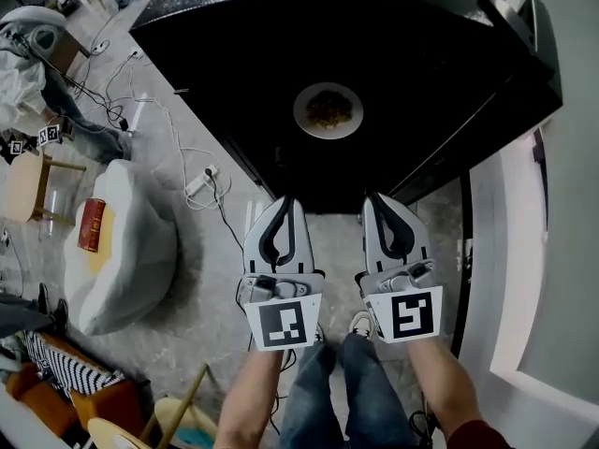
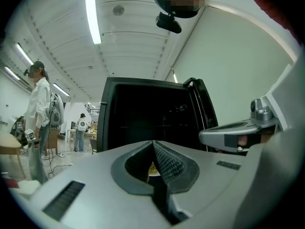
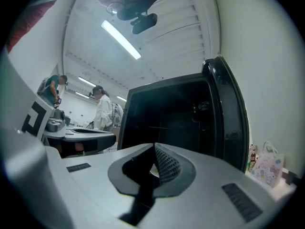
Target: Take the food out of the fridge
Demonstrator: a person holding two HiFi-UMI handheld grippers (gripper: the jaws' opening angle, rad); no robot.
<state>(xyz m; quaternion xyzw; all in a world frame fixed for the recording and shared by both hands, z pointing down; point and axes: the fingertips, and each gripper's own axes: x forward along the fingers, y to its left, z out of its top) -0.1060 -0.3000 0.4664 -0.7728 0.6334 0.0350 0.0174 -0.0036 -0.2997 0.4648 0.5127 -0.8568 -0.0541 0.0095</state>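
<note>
A white plate of brownish food [image 1: 328,110] sits on a shelf inside the open black fridge [image 1: 215,54], straight ahead of both grippers. My left gripper [image 1: 284,201] and right gripper [image 1: 374,197] are held side by side just in front of the fridge opening, both pointing at it. Each is shut with nothing between its pads. In the left gripper view the shut tips [image 2: 153,144] point at the dark fridge interior [image 2: 143,113]. A sliver of the plate [image 2: 151,170] shows through the gap behind them. The right gripper [image 3: 155,147] faces the same interior [image 3: 167,118].
The fridge door [image 3: 233,118] stands open at the right, next to a white wall [image 1: 571,251]. A white beanbag [image 1: 122,251] with a red can lies on the floor at the left, beside cables [image 1: 201,181] and a wooden stool [image 1: 28,185]. People stand in the room behind [image 2: 38,109].
</note>
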